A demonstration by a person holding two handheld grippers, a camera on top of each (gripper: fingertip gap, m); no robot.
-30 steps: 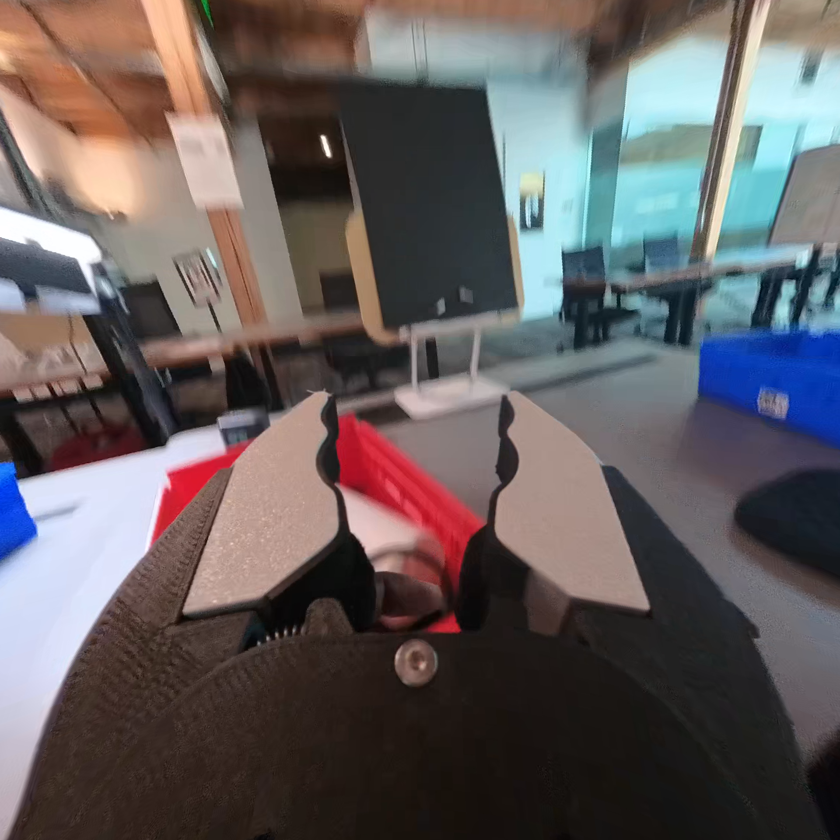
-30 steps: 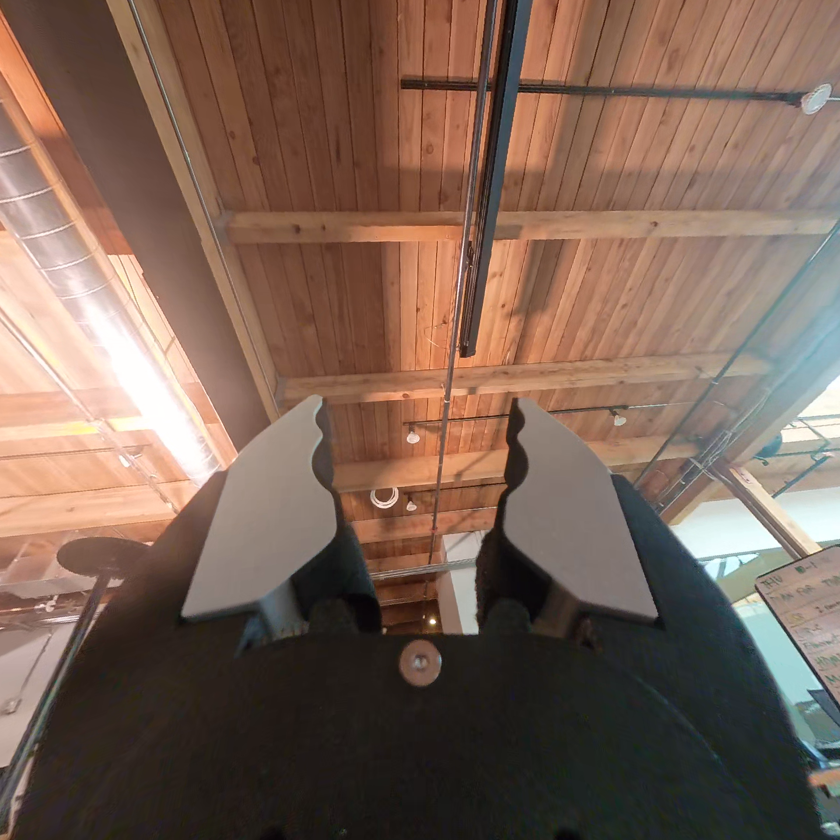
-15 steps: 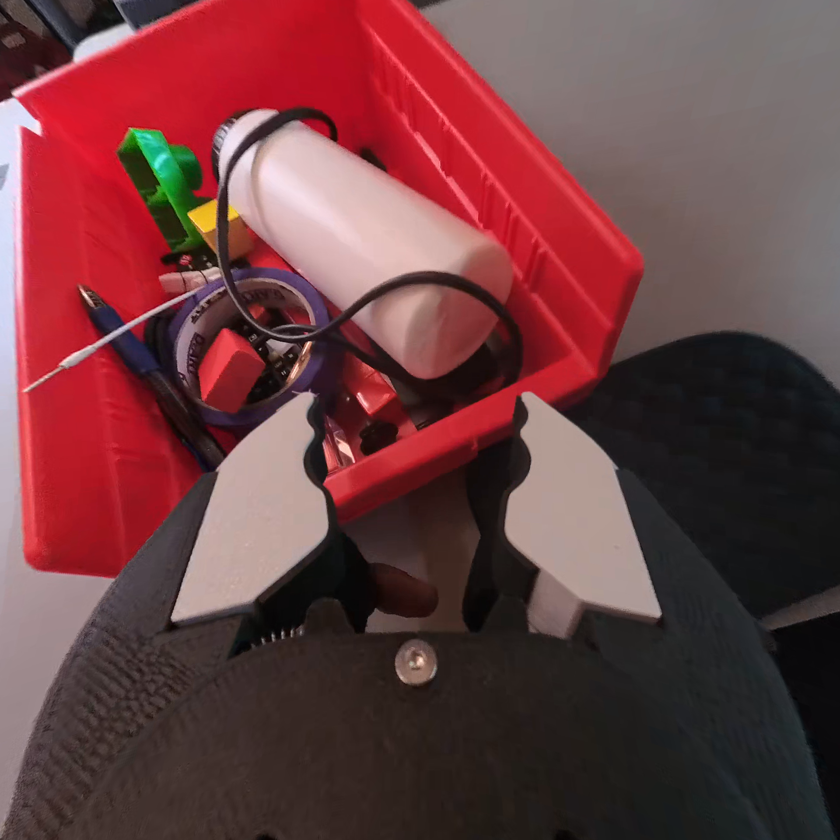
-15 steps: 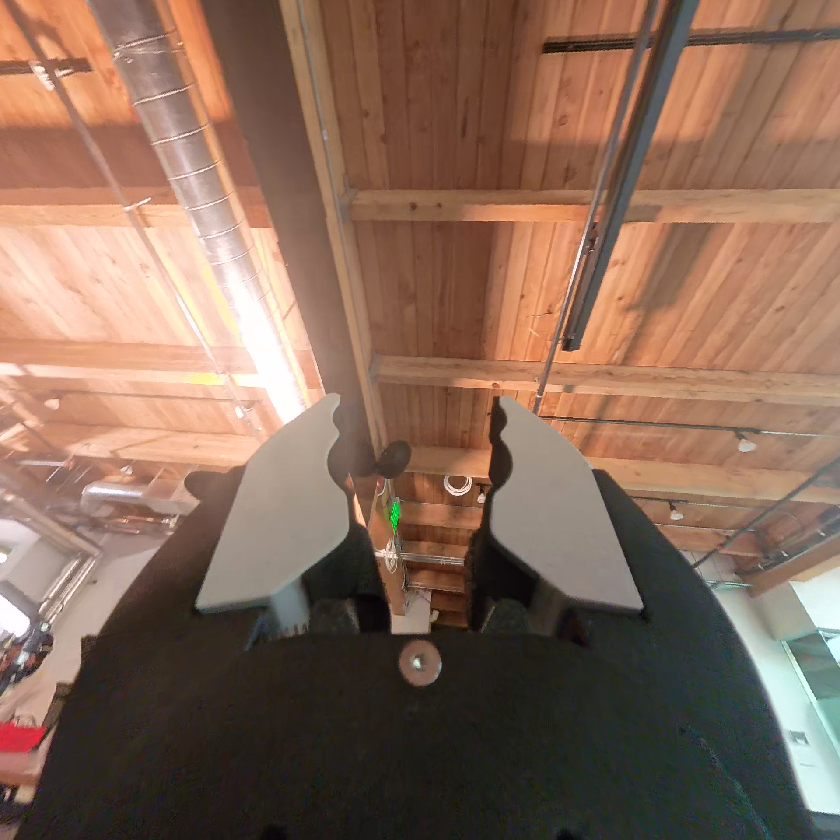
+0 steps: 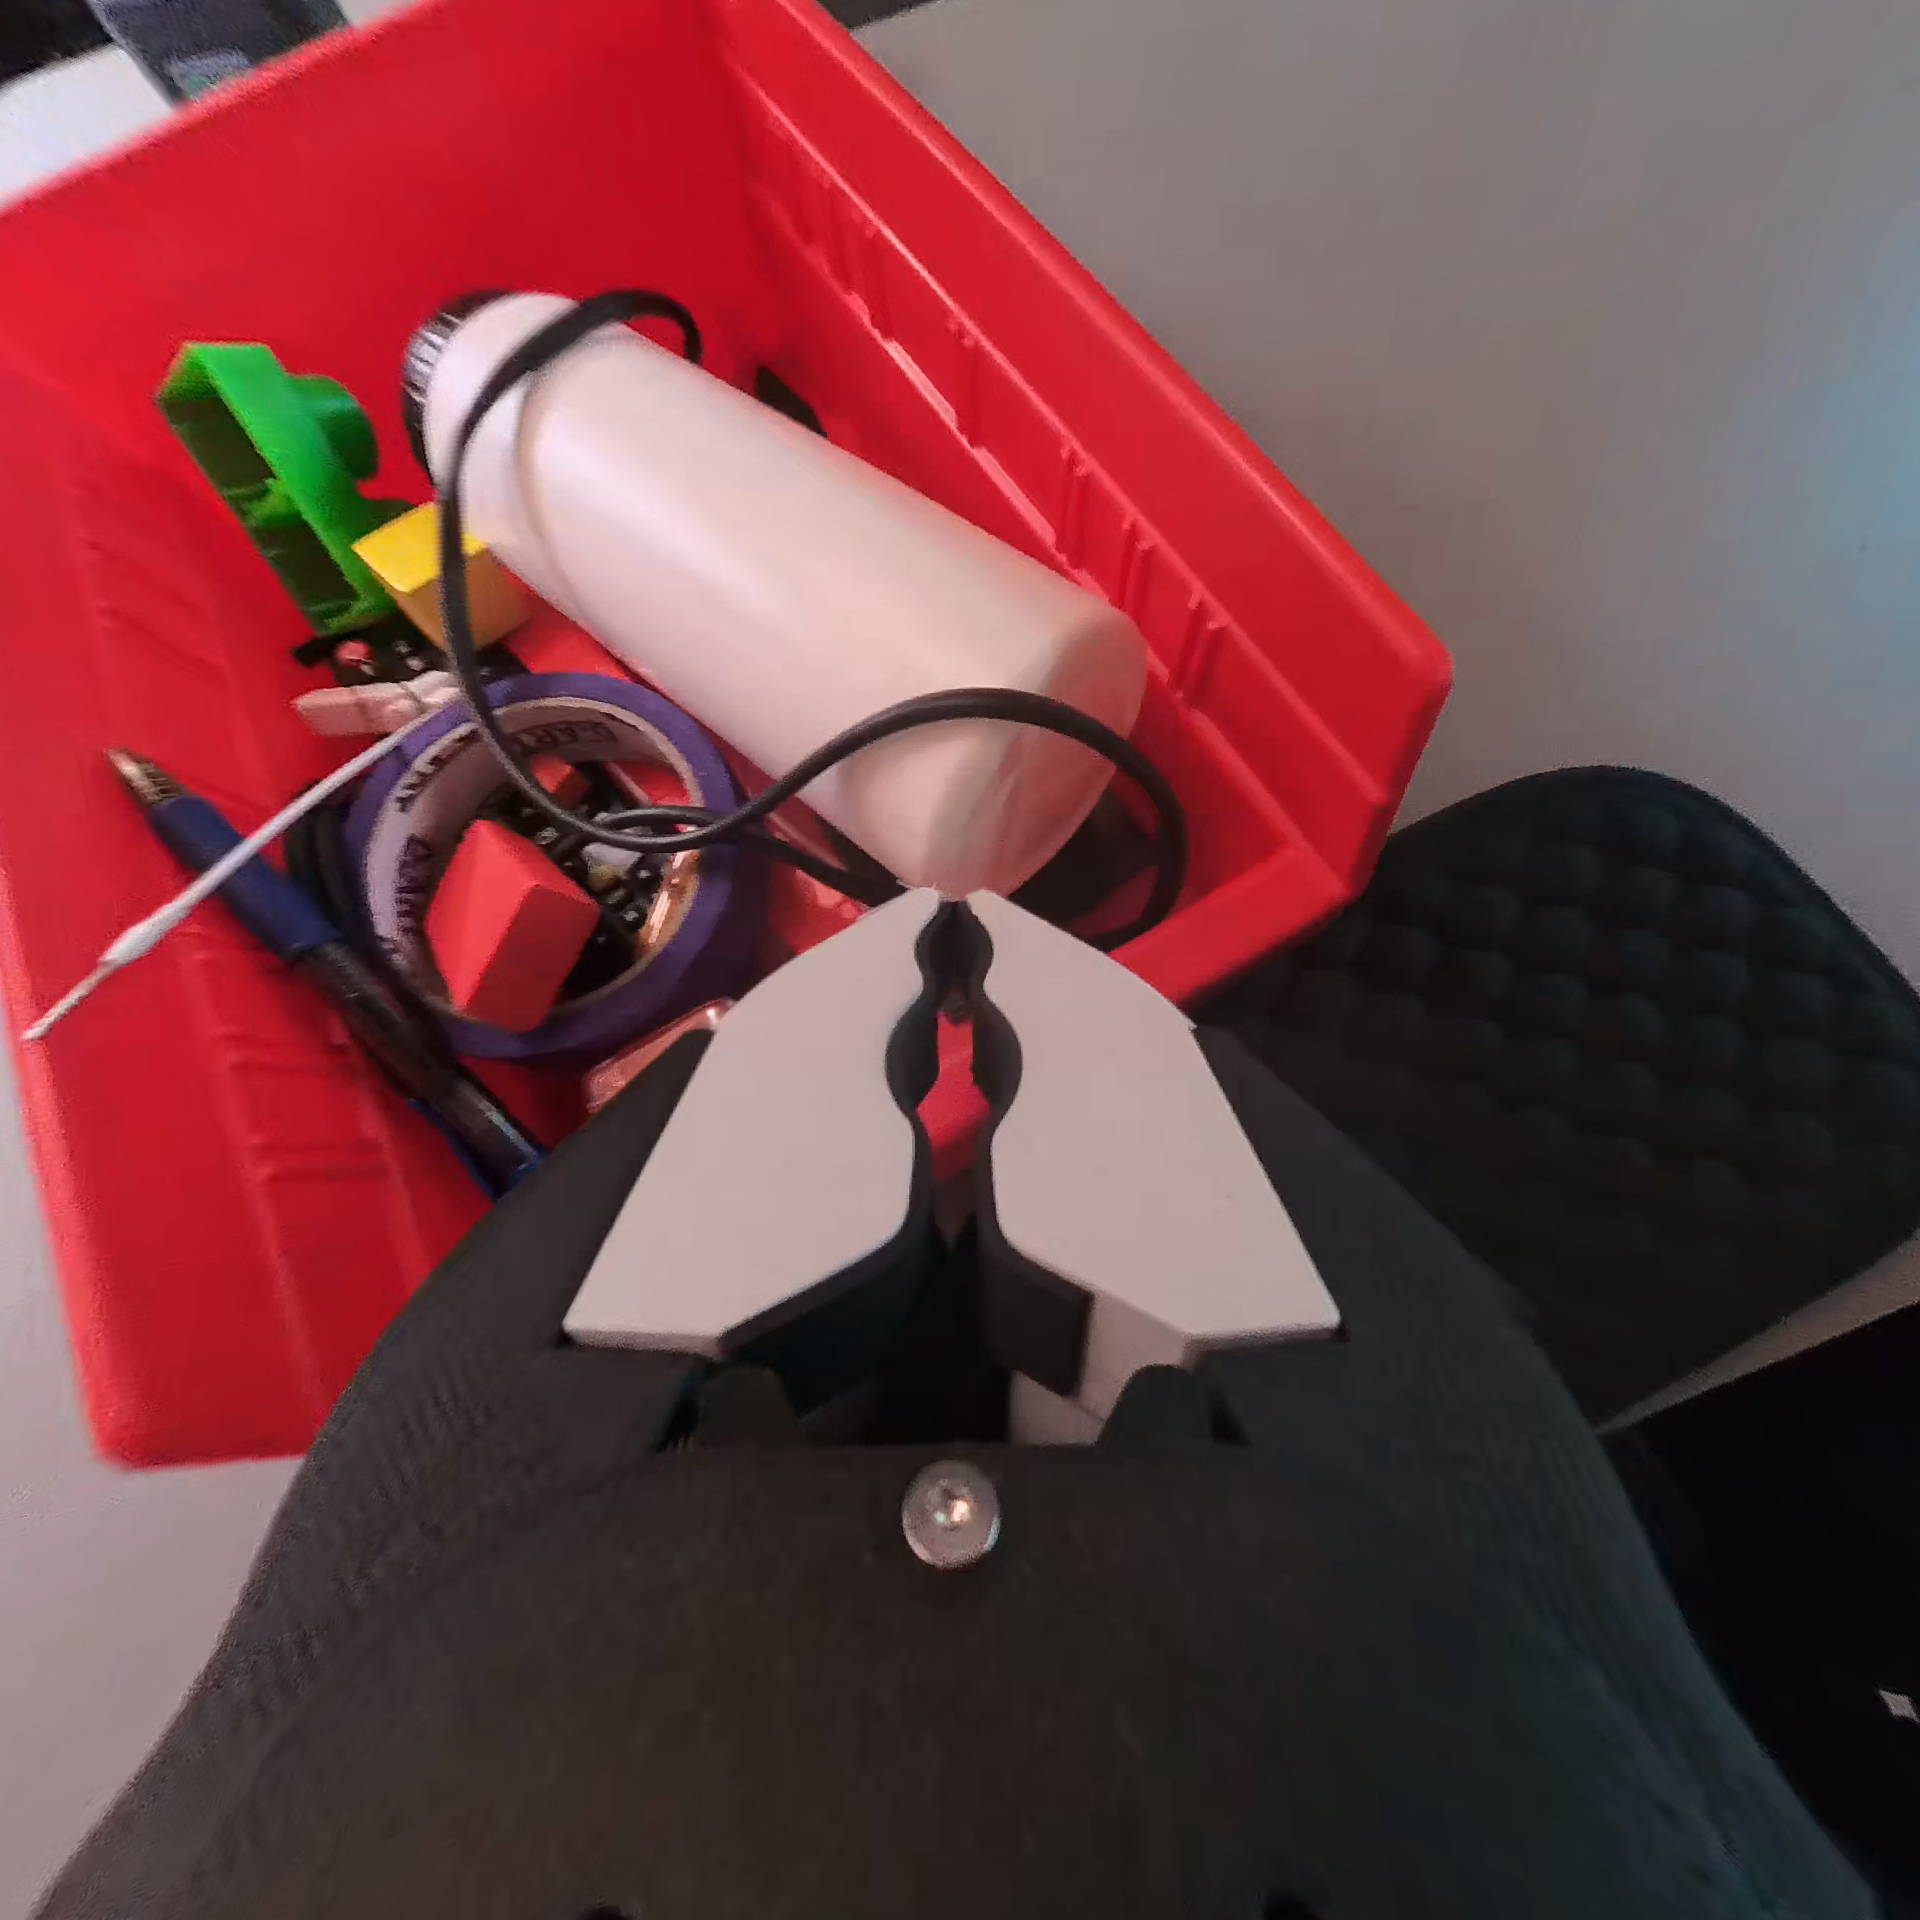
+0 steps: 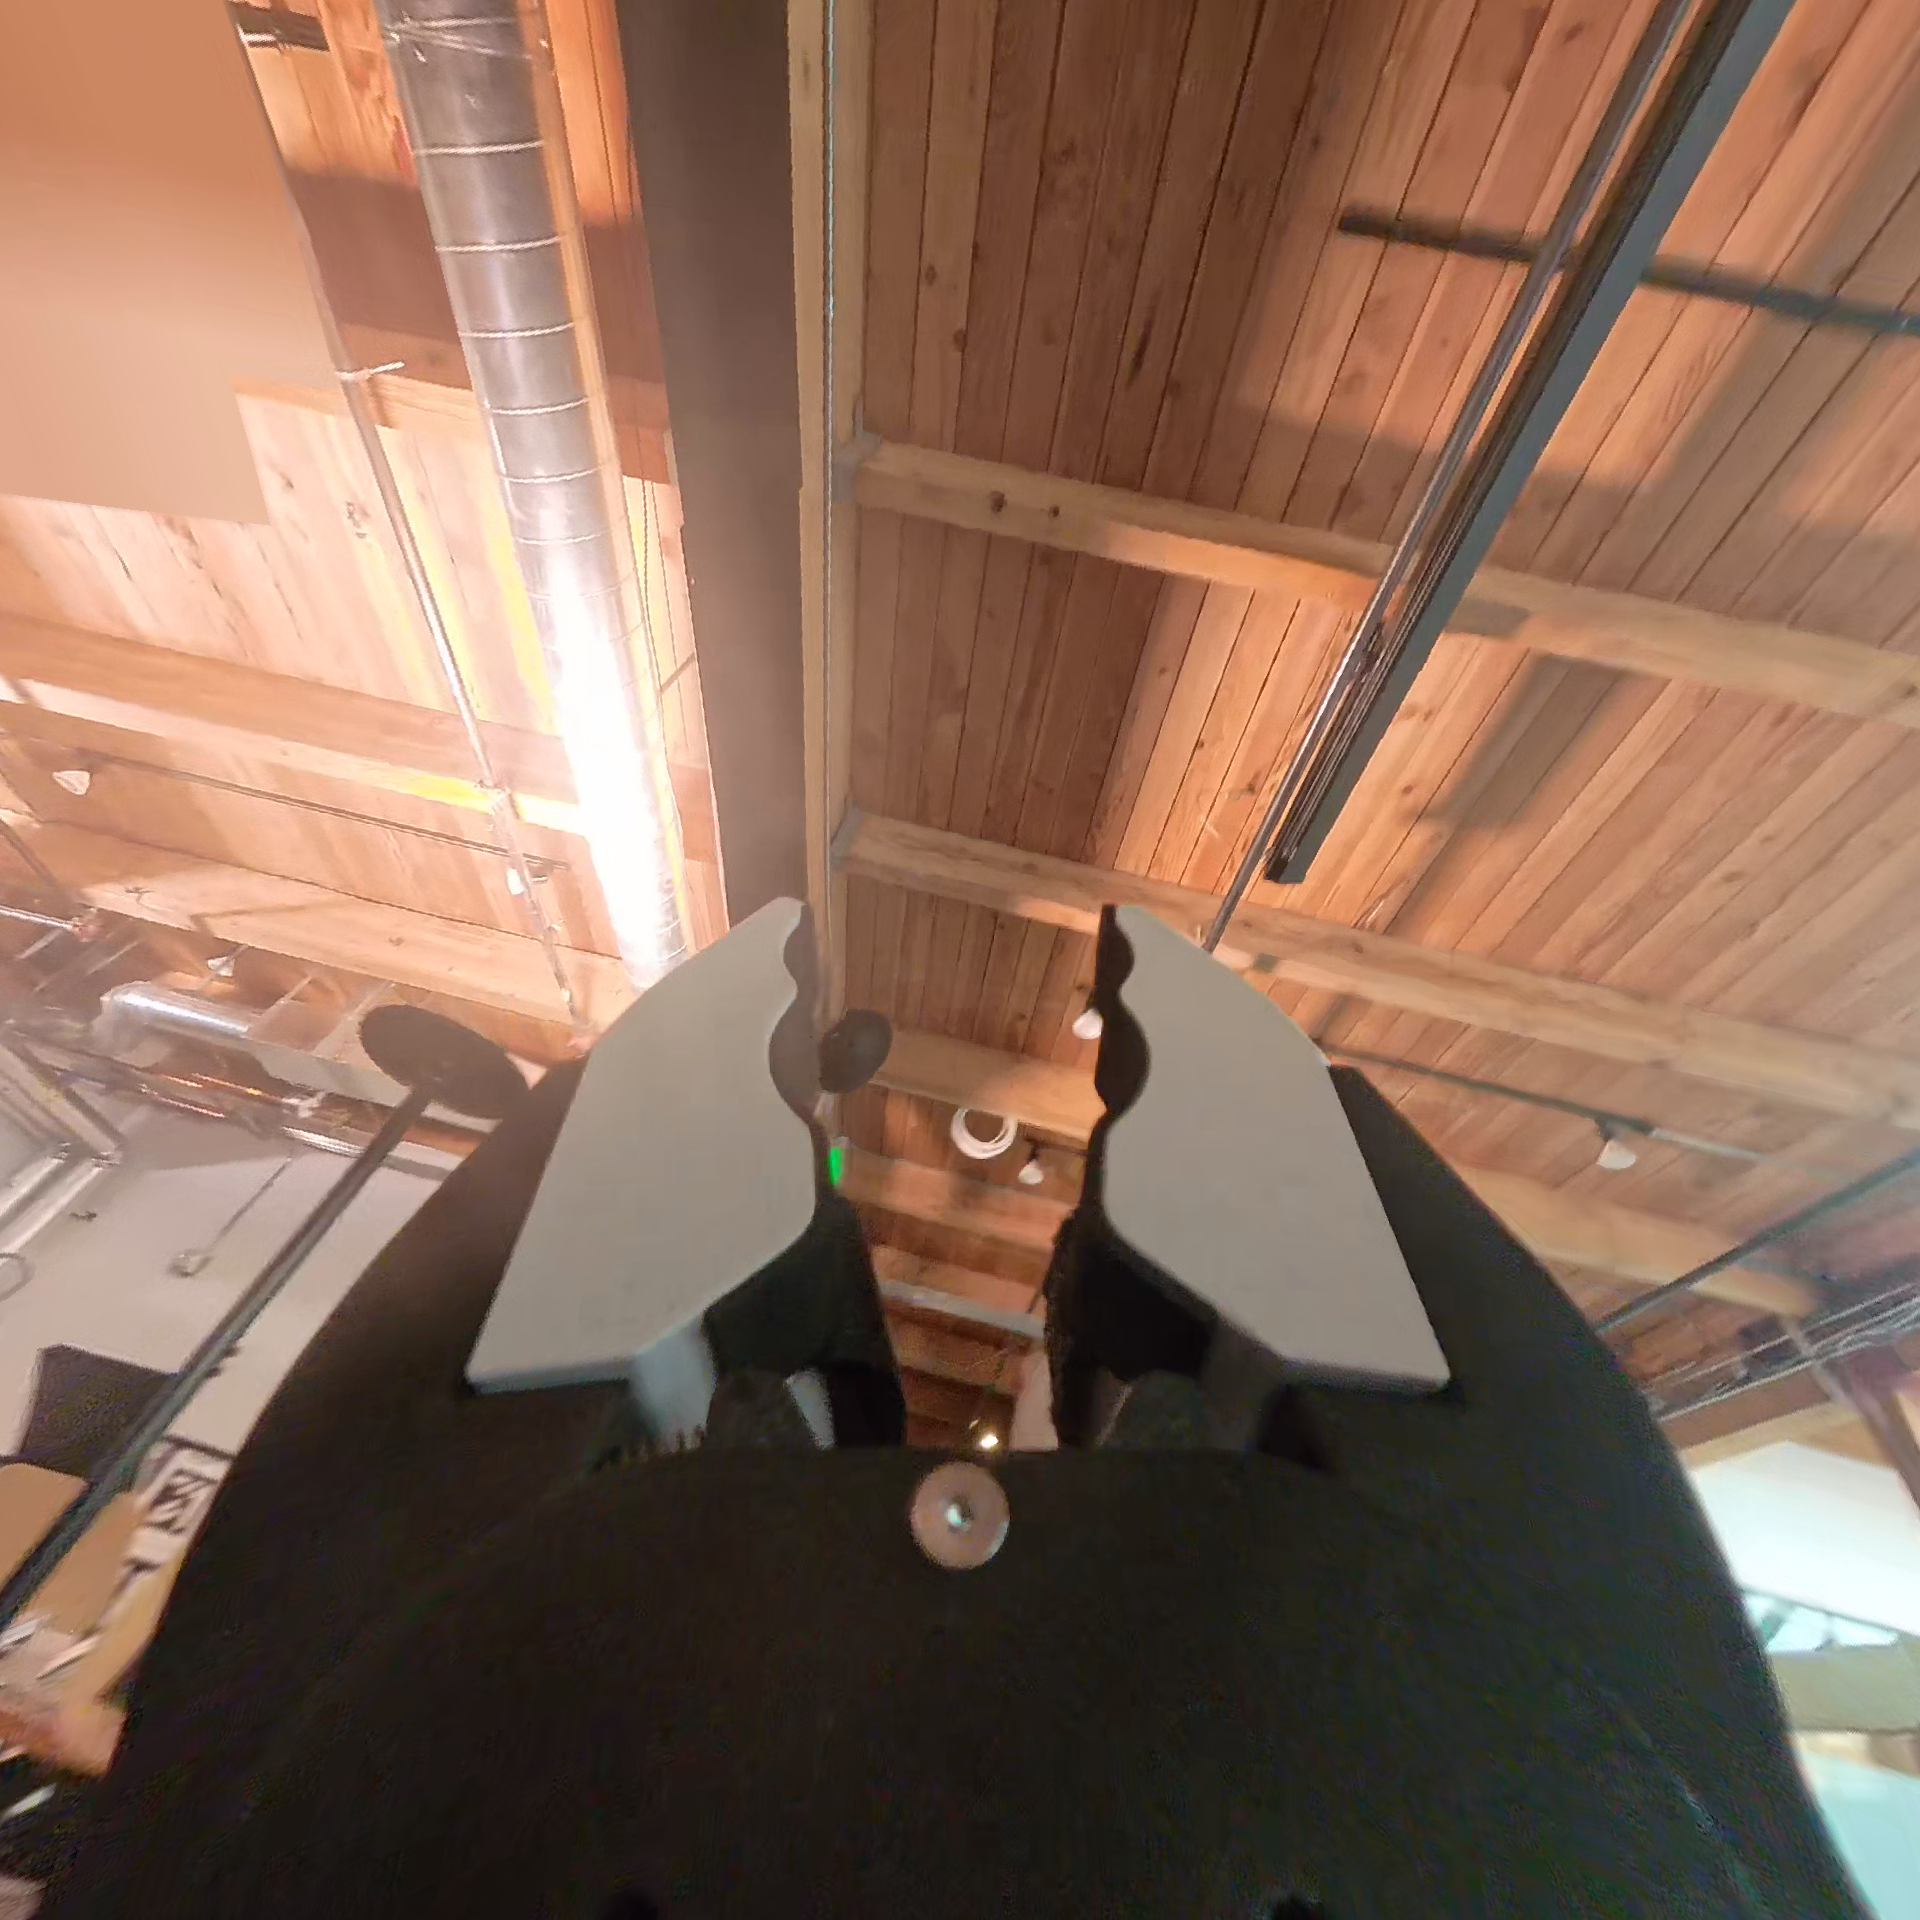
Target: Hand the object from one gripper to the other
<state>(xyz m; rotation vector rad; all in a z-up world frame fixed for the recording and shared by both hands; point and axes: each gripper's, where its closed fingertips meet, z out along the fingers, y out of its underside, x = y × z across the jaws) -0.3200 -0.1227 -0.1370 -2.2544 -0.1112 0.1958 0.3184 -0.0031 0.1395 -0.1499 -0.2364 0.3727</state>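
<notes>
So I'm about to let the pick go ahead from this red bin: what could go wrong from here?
The left tool is shut at the white bottle's base, so it may push rather than grip it. The black cable loops over the bottle and could drag out. The right tool, open, faces the ceiling.

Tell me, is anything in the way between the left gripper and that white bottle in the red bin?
Yes: a black cable loops over the white bottle, crossing its neck and its base just ahead of the left gripper. The jaws are shut too. Nothing else stands between them.
</notes>
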